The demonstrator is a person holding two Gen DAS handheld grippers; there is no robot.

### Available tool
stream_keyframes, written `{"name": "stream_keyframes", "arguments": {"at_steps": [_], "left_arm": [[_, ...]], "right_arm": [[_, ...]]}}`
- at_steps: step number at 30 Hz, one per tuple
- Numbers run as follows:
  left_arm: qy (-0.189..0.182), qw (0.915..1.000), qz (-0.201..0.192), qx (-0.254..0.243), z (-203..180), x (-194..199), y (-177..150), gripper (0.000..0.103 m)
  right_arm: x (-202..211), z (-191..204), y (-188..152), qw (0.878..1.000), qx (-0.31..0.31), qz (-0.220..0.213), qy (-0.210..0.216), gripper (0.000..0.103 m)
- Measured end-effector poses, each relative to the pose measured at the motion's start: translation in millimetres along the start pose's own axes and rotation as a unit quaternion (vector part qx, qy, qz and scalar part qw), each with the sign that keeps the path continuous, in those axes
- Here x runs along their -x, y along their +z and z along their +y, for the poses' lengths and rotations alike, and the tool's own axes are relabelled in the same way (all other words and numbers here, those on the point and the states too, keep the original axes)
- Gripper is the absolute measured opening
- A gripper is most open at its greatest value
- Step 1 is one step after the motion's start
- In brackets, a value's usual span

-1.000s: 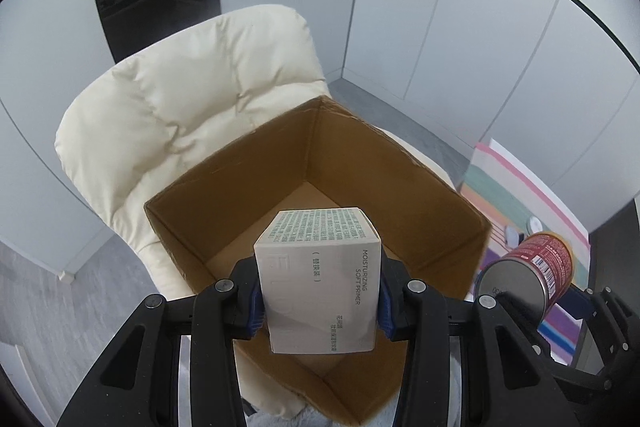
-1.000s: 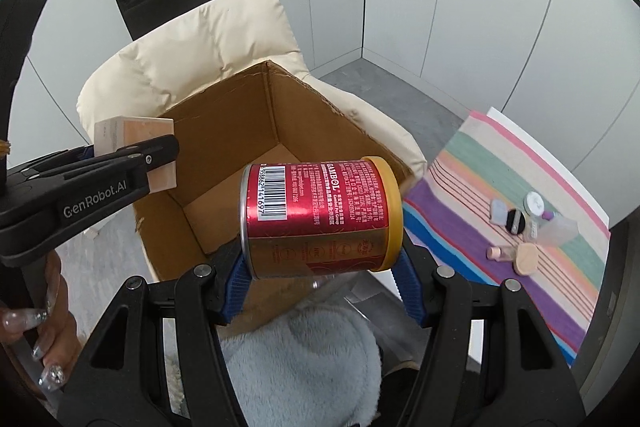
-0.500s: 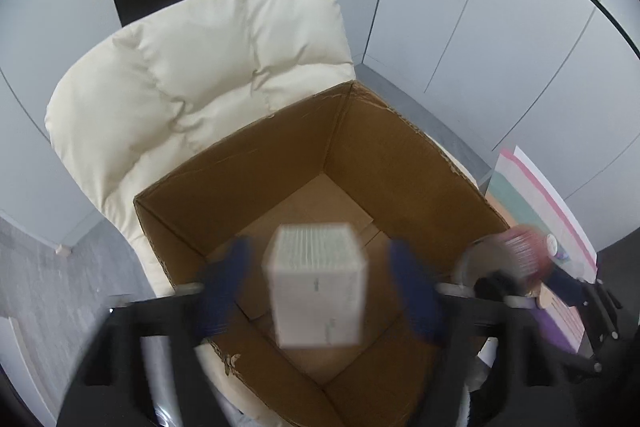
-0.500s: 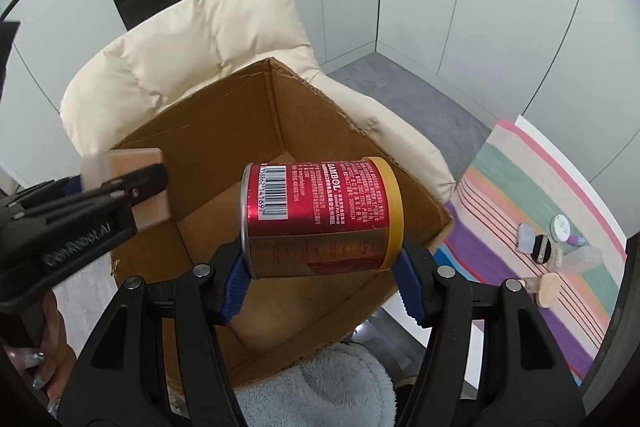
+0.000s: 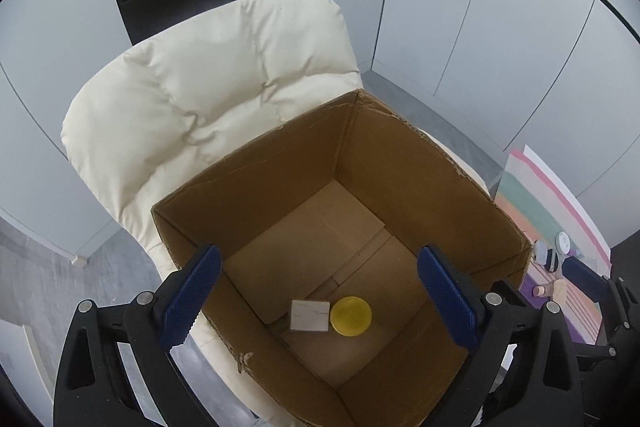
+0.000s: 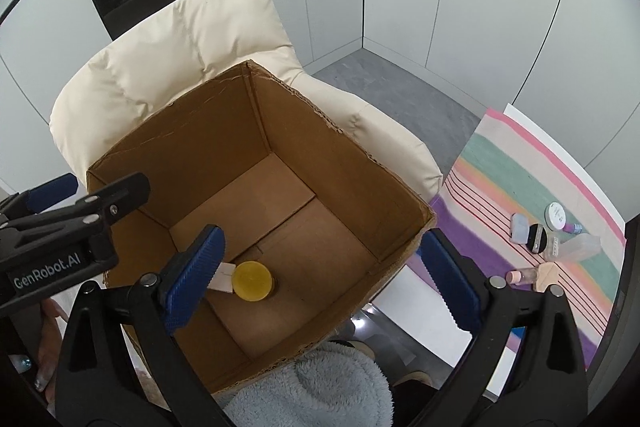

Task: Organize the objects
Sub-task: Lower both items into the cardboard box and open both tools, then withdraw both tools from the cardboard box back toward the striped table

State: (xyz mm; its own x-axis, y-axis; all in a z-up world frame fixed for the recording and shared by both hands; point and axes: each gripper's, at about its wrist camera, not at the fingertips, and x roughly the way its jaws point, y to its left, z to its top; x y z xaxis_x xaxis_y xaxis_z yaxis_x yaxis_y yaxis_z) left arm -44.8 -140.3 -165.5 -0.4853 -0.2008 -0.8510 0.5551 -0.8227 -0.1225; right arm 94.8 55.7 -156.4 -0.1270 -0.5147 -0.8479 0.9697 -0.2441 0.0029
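The white carton [image 5: 310, 315] and the can [image 5: 351, 316], only its round yellow lid showing, sit touching on the floor of the box [image 5: 400, 155], near its front wall. The left tongs [image 5: 320, 301] hang released and empty; the right tongs [image 6: 320, 283] are opening, nothing between them. I judge the drop finished: best lift both straight up, clear of the ragged corrugated rim, then reach for the small cosmetics [image 6: 536, 237] on the striped cloth [image 6: 500, 167]. The box rests on a puffy cream chair [image 5: 208, 83].
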Motion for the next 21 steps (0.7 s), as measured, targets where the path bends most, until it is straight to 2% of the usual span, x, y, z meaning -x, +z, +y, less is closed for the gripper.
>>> {"name": "stream_keyframes", "arguments": {"at_steps": [10, 16, 21], "left_arm": [[-0.008, 1.0, -0.004, -0.003, -0.4, 9.8, -4.3, 0.099], [-0.005, 0.9994, -0.012, -0.031, -10.2, 23.0, -14.6, 0.099], [-0.019, 0.9986, -0.014, -0.047, -19.3, 34.2, -20.4, 0.099]], "right_arm": [[9.2, -0.8, -6.8, 1.0, 0.003, 0.002, -0.005, 0.1], [23.5, -5.1, -15.7, 1.0, 0.0, 0.002, -0.01, 0.1], [36.4, -11.4, -24.3, 1.0, -0.011, 0.001, -0.015, 0.1]]}}
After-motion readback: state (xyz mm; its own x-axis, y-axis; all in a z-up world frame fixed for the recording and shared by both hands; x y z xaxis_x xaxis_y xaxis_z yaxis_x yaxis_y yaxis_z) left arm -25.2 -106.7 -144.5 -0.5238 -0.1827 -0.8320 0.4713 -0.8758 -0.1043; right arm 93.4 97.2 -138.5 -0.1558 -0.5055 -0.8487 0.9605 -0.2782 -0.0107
